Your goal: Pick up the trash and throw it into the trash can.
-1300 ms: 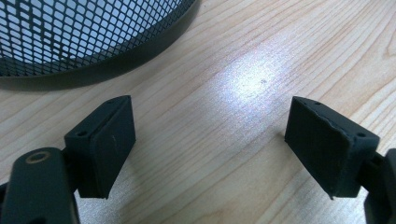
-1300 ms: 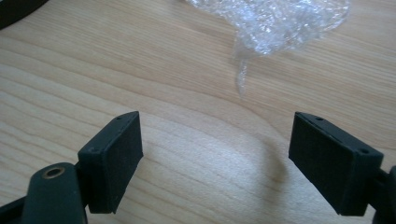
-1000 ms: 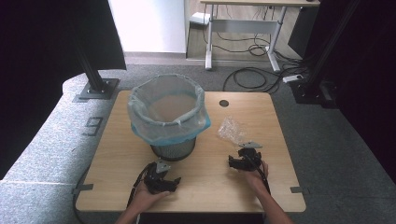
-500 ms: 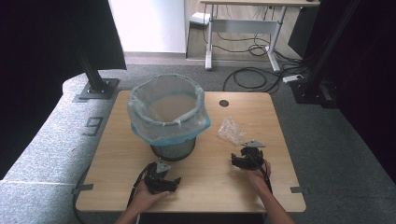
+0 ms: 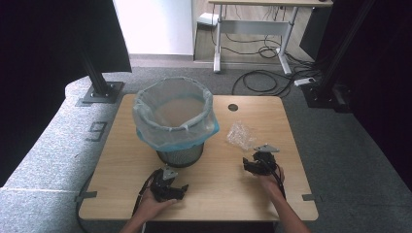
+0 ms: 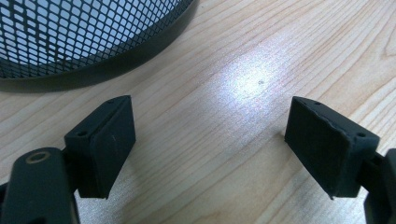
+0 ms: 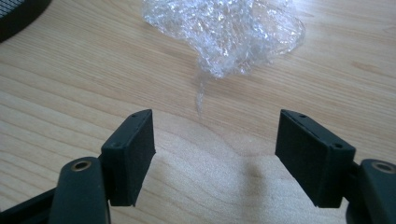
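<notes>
- Fingers [image 7: 128, 156] of the right gripper [image 7: 215, 158] stand apart with bare wood between them; they have just been closing a little, and nothing is caught between them.
- Ahead of those fingers, in the right gripper view, lies a crumpled wad of clear plastic wrap [image 7: 224, 28], near but not touched by either pad, with a thin strand of it trailing down toward the gap.
- From the high view, the right gripper [image 5: 253, 165] rests low over the table [image 5: 223, 194], held in the person's right hand [image 5: 268, 182], and the clear plastic wrap [image 5: 240, 136] lies just beyond it toward the far edge, on the right half of the table.
- Fingers [image 6: 105, 140] of the left gripper [image 6: 210, 144] are spread wide and hold nothing; bare table shows between them.
- Just beyond them curves the base of a black mesh wastebasket [image 6: 84, 42].
- From the high view, the wastebasket [image 5: 180, 155] stands upright near the middle of the table, lined with a pale blue bag [image 5: 160, 138] folded over its rim.
- The left gripper [image 5: 177, 190] sits close in front of the wastebasket, in the person's left hand [image 5: 153, 206].
- A small dark round hole [image 5: 233, 107] marks the table behind the plastic wrap.
</notes>
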Tool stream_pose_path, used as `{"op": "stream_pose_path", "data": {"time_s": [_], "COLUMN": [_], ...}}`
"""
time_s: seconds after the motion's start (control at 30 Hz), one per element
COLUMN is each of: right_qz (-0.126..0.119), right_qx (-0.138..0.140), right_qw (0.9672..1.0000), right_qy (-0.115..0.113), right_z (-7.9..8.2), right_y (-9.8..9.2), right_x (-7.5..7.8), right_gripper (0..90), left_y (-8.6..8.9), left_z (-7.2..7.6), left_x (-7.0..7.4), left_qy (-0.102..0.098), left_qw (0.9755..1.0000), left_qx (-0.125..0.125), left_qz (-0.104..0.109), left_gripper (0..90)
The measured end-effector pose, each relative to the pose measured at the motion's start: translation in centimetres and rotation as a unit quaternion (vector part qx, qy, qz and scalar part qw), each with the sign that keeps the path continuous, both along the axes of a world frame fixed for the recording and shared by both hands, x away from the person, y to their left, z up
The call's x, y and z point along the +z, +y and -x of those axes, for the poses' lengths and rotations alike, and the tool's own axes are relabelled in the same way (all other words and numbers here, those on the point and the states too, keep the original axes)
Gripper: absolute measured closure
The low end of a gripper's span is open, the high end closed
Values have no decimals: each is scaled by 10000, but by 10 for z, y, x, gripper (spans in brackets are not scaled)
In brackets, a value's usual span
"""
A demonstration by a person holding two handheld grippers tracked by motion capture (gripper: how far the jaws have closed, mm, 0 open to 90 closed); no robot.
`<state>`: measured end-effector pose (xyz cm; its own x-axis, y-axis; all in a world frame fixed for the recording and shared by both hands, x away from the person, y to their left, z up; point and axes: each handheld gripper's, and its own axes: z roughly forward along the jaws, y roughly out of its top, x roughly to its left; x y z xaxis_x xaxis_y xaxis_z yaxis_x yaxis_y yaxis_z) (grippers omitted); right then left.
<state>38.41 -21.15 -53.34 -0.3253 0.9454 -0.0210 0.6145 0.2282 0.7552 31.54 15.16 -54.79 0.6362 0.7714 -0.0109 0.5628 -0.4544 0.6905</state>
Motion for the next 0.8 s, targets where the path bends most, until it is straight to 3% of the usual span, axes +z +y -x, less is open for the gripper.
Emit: {"op": "stream_pose_path", "data": {"time_s": [0.8], "right_qz": [-140], "right_qx": [97], "right_qw": [9998], "right_qy": [-100], "right_z": [-4], "right_y": [-12], "right_x": [3], "right_gripper": [360], "left_y": [0], "left_z": [0], "left_x": [0], "left_qy": [5], "left_qw": [10000], "left_qx": [-16], "left_qz": [5], "left_gripper": [160]}}
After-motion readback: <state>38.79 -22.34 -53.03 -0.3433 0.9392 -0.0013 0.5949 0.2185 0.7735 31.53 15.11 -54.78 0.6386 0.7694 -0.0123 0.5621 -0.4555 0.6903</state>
